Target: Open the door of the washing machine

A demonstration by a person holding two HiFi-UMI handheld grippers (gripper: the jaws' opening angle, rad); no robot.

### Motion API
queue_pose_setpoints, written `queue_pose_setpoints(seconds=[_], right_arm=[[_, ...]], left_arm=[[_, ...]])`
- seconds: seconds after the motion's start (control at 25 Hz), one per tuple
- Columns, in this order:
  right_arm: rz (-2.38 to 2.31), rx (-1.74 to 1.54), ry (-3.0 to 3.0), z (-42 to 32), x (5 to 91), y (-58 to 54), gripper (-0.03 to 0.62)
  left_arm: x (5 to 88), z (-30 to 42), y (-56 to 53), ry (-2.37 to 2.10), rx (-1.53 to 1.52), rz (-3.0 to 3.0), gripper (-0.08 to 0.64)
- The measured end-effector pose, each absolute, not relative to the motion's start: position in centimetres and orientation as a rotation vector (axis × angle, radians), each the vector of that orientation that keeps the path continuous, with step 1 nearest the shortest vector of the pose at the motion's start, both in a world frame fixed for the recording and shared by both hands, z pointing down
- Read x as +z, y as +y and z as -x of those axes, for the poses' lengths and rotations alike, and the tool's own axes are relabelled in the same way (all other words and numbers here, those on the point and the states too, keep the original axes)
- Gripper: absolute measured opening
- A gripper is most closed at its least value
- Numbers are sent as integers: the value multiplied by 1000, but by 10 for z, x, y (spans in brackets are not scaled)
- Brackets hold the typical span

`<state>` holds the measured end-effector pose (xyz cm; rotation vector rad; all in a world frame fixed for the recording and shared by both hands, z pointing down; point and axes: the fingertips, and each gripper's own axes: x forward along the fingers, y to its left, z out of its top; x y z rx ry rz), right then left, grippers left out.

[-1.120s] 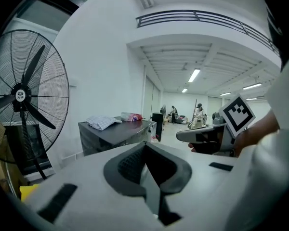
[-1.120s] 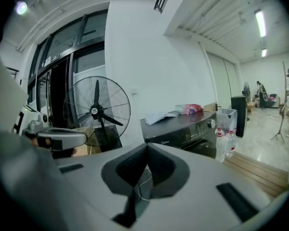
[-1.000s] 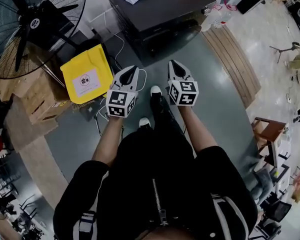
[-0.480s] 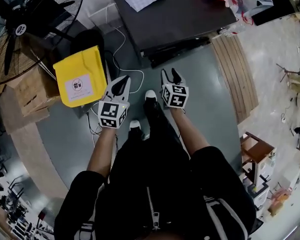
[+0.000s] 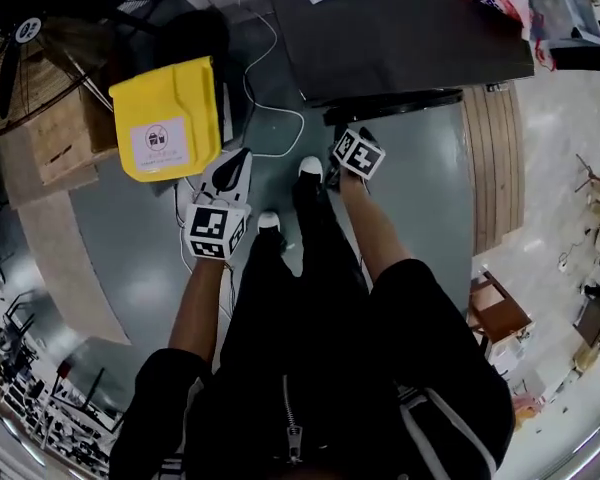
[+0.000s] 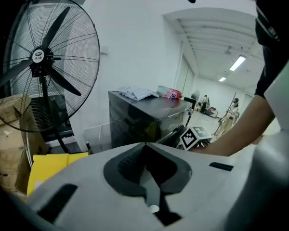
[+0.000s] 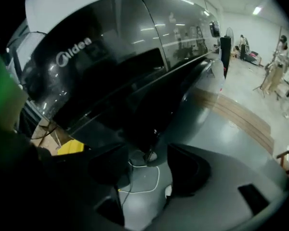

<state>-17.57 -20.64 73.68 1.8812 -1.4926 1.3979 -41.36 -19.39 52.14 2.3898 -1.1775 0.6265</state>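
The washing machine [image 5: 400, 28] is a dark grey box at the top of the head view, and its glossy black door [image 5: 395, 103] faces me. My right gripper [image 5: 352, 136] is low in front of that door. In the right gripper view the door [image 7: 135, 81] fills the picture and its lower edge hangs just ahead of the gap of the right gripper [image 7: 145, 150]. Its jaws are opening, and the pads press on nothing. My left gripper [image 5: 237, 161] hangs left of my legs, shut and empty, away from the machine [image 6: 144, 114].
A yellow bag [image 5: 170, 118] leans on a wooden crate [image 5: 65, 133] to the left, below a big standing fan [image 6: 43, 61]. A white cable [image 5: 270, 78] lies on the floor before the machine. A wooden ramp [image 5: 495, 168] runs along the right. My shoes [image 5: 310, 168] stand close to the door.
Both grippers have sunk and moved toward the machine. The right one has dropped further, down to the door's front, and its jaws have spread apart. The left stays shut.
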Motion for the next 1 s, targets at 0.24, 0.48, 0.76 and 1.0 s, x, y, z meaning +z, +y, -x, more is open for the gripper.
queue_pose_setpoints(seconds=[0.24,0.48,0.76,1.0], right_arm=[[-1899,1432,-1366,165,776,-222,254],[-1979,1407,-1278,161,781,-219,189],[-1910,1428,-1301,161,783,-206,172],[-1850,1405,-1332,145,785,-162,161]], left_arm=[[542,438,-191,-1275,669,-2272,3],[551,449,-173,-1354,643,-2178,3],[560,444,-145,-1371,621,-2162,3],[557,438,-114,-1429,588,-2159,3]])
